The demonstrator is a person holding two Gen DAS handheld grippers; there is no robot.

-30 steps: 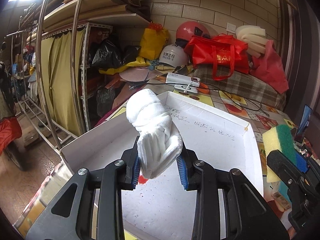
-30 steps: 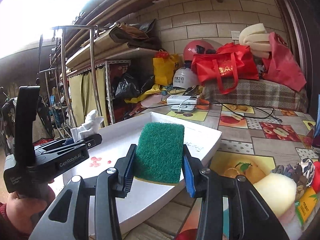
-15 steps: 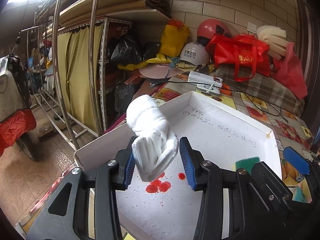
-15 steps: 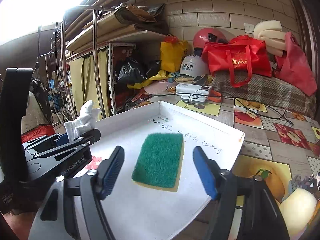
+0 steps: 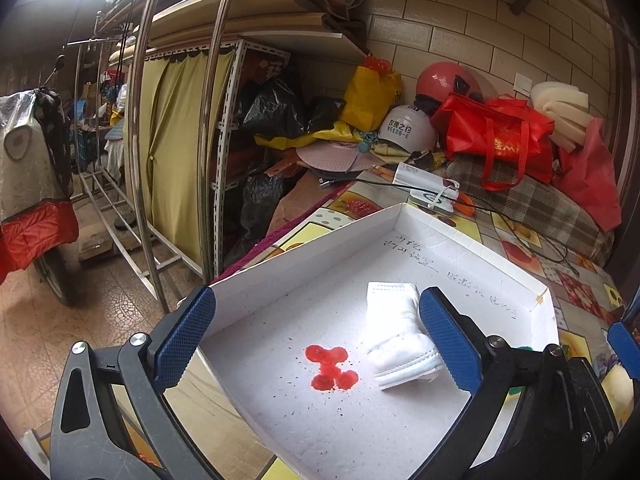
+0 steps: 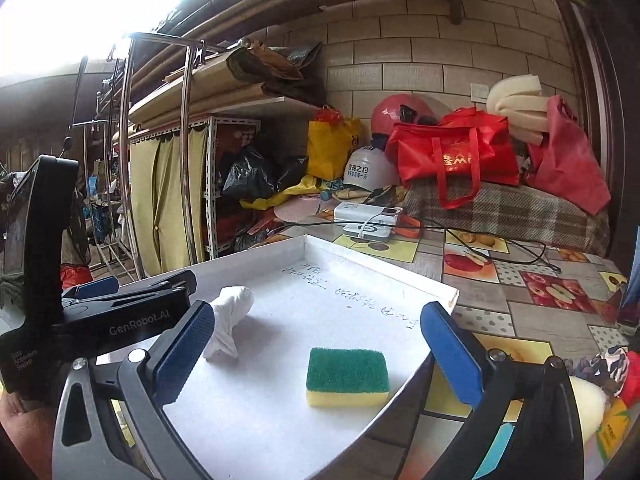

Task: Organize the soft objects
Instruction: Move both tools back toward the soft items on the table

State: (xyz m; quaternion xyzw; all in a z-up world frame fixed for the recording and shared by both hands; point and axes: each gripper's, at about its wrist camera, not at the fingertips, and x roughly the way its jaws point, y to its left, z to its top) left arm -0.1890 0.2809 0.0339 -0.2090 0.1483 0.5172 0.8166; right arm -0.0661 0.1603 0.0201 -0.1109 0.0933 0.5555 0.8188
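Note:
A shallow white box (image 5: pixel 288 256) (image 6: pixel 380 266) sits on the table. A rolled white cloth (image 5: pixel 396 336) (image 6: pixel 230 320) lies inside it, next to red stains (image 5: pixel 330 368). A green and yellow sponge (image 6: pixel 347 376) lies flat in the box nearer the right side. My left gripper (image 5: pixel 316 340) is open wide, with the cloth lying free by its right finger; it also shows in the right wrist view (image 6: pixel 132 304). My right gripper (image 6: pixel 316 348) is open wide, pulled back from the sponge.
On the fruit-patterned table (image 6: pixel 520 280) to the right lie a pale foam piece (image 6: pixel 588 400) and patterned soft items (image 6: pixel 604 364). A power bank with cable (image 6: pixel 368 220), helmets (image 6: pixel 370 172), red bags (image 6: pixel 452 156) and a plaid cushion (image 6: pixel 500 208) crowd the back. Metal racks (image 5: pixel 176 140) stand left.
Both grippers opened. The left let the white cloth drop into the box; the right released the sponge into the box and drew back.

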